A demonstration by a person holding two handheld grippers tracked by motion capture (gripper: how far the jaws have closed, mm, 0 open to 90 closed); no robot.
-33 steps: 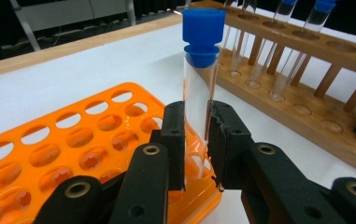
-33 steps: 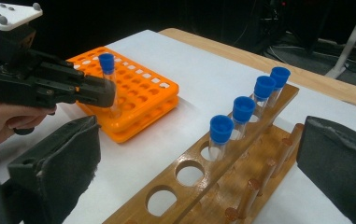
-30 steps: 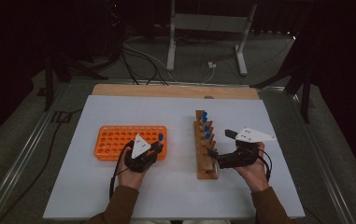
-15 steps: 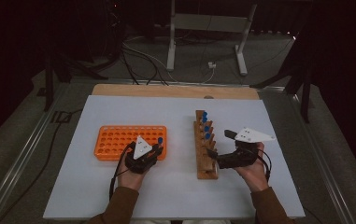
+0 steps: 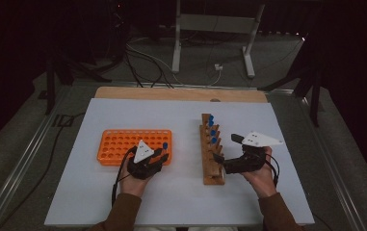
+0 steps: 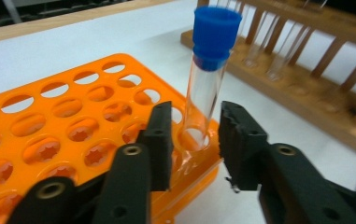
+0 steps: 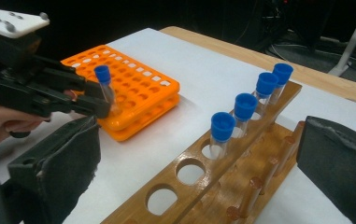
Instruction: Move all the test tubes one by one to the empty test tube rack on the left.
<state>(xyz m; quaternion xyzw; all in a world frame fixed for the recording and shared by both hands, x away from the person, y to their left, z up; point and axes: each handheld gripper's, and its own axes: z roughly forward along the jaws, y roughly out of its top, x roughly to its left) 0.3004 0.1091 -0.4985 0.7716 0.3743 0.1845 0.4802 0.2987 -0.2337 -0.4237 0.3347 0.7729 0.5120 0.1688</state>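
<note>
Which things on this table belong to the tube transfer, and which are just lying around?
In the job:
- blue-capped tube, standing in the orange rack, left gripper jaws just opening around it
- wooden rack with four capped tubes
- right gripper beside the wooden rack

Lying about:
- floor cables
- metal stand

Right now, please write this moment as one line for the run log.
left gripper: jaws just opening, off blue-capped tube | tube: standing in orange rack corner hole | right gripper: open at wooden rack, four tubes there
</note>
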